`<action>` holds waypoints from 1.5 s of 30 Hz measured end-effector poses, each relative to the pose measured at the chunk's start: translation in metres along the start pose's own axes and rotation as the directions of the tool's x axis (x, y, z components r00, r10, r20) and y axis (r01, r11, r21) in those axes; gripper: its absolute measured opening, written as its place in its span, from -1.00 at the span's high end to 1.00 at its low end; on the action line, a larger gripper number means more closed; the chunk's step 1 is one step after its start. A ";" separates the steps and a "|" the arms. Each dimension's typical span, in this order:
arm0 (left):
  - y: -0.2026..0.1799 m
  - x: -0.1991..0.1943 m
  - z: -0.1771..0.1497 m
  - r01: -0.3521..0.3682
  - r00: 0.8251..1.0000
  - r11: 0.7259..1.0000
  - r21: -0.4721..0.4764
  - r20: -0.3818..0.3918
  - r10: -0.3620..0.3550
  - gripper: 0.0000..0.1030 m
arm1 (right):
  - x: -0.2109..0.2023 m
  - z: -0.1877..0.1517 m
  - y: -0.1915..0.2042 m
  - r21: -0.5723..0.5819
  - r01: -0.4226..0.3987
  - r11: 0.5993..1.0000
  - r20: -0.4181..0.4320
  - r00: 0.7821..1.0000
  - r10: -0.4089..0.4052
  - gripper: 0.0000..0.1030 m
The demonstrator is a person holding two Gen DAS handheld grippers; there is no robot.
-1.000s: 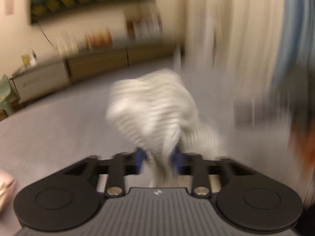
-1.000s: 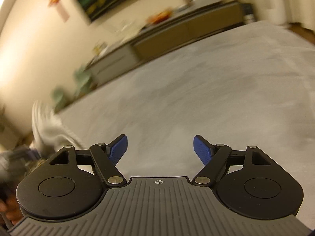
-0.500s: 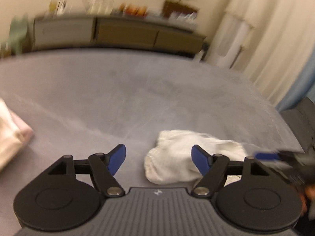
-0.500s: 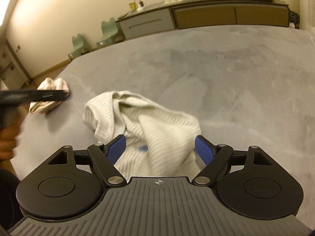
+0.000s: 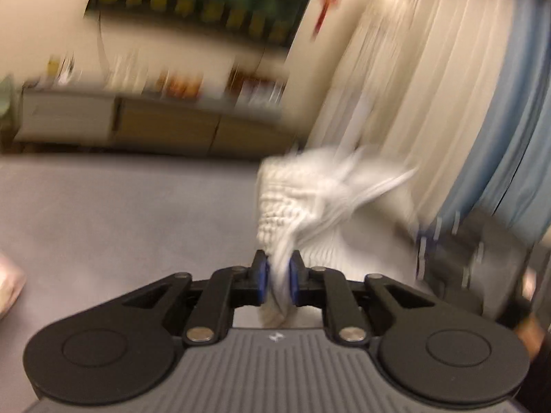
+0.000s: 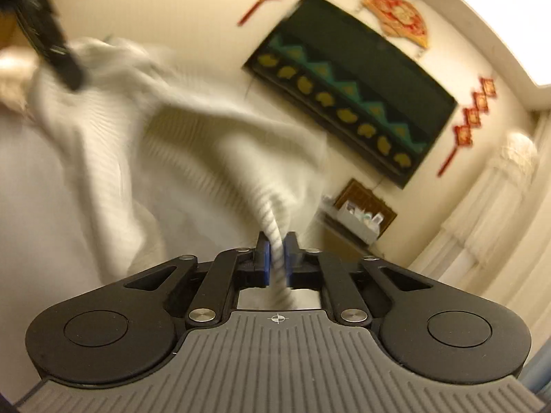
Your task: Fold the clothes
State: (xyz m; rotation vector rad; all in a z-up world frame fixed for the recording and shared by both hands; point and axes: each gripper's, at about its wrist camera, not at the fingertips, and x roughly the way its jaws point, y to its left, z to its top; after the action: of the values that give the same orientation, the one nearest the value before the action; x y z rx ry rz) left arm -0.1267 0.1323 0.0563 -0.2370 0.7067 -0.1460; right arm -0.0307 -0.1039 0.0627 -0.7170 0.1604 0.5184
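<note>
A white ribbed knit garment (image 5: pixel 310 206) hangs in the air between both grippers, blurred by motion. My left gripper (image 5: pixel 277 280) is shut on one bunched edge of it, above the grey table (image 5: pixel 120 213). My right gripper (image 6: pixel 276 261) is shut on another twisted edge of the garment (image 6: pixel 172 137), which spreads up to the left. The left gripper shows at the top left of the right wrist view (image 6: pixel 51 41), and the right gripper at the right of the left wrist view (image 5: pixel 471 261).
A folded pinkish cloth (image 5: pixel 8 289) lies at the table's left edge. A long low cabinet (image 5: pixel 137 127) stands against the far wall. White and blue curtains (image 5: pixel 465 103) hang to the right. A dark wall hanging (image 6: pixel 351 89) is on the wall.
Half a second ago both grippers were open over the garment lying on the table. Both have since shut on it and lifted it into the air.
</note>
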 end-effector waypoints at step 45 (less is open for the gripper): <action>0.065 0.044 -0.011 -0.308 0.951 0.948 -0.075 -0.026 0.307 -0.01 | 0.156 -0.034 -0.014 0.639 -0.238 0.732 -0.194 0.871 0.452 -0.33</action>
State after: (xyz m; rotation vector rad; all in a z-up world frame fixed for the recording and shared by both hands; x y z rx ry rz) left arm -0.0977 0.1836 0.0036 -0.1978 0.7558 0.1788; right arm 0.1122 -0.0731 -0.0037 -0.1306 0.7707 0.6593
